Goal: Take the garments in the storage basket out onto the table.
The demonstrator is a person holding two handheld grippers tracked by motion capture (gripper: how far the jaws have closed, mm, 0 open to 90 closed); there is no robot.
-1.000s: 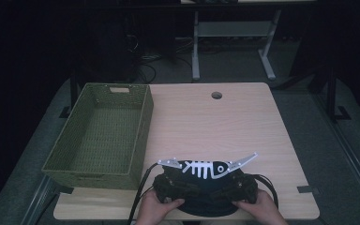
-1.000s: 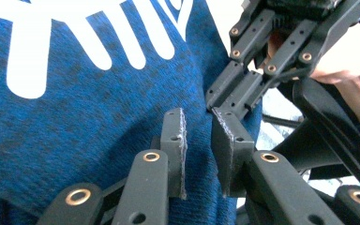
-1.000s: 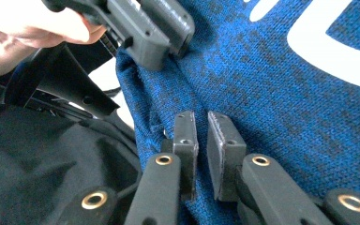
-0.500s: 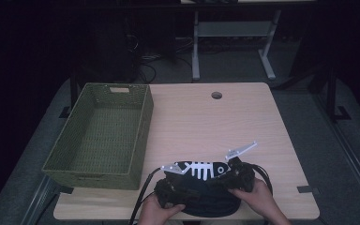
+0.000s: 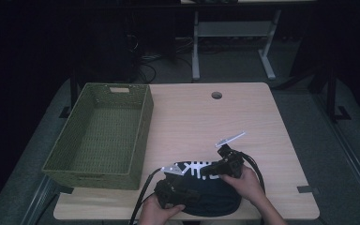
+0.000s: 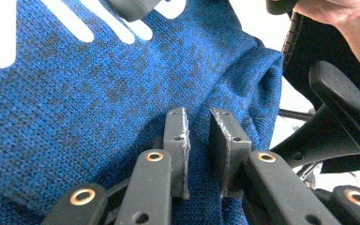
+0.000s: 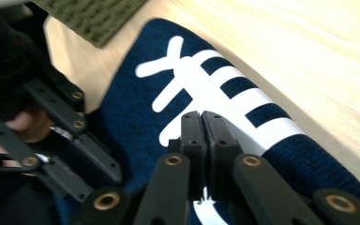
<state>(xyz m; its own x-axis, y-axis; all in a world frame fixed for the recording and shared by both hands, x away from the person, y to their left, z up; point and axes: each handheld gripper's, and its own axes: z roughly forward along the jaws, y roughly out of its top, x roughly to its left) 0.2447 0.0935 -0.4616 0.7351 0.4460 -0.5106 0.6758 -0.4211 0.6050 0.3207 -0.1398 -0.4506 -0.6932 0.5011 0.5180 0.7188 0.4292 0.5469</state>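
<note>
A dark blue knit cloth (image 5: 201,187) with a white fishbone pattern lies bunched near the table's front edge. My left gripper (image 5: 180,185) is at its near left side. In the left gripper view the jaws (image 6: 198,116) stand a narrow gap apart with a fold of the blue knit (image 6: 98,93) between them. My right gripper (image 5: 213,168) sits at the cloth's far right, a little higher. In the right gripper view its jaws (image 7: 200,115) are pressed together at the white pattern of the cloth (image 7: 215,89).
A green woven basket (image 5: 143,126) stands open and bare on the left half of the light wooden table (image 5: 206,122). A round cable hole (image 5: 216,95) is near the far edge. The floor beyond is dark, with white desk legs.
My right gripper has risen and moved away from the front edge, pulling the cloth's right side with it. The left gripper has dropped slightly toward the front.
</note>
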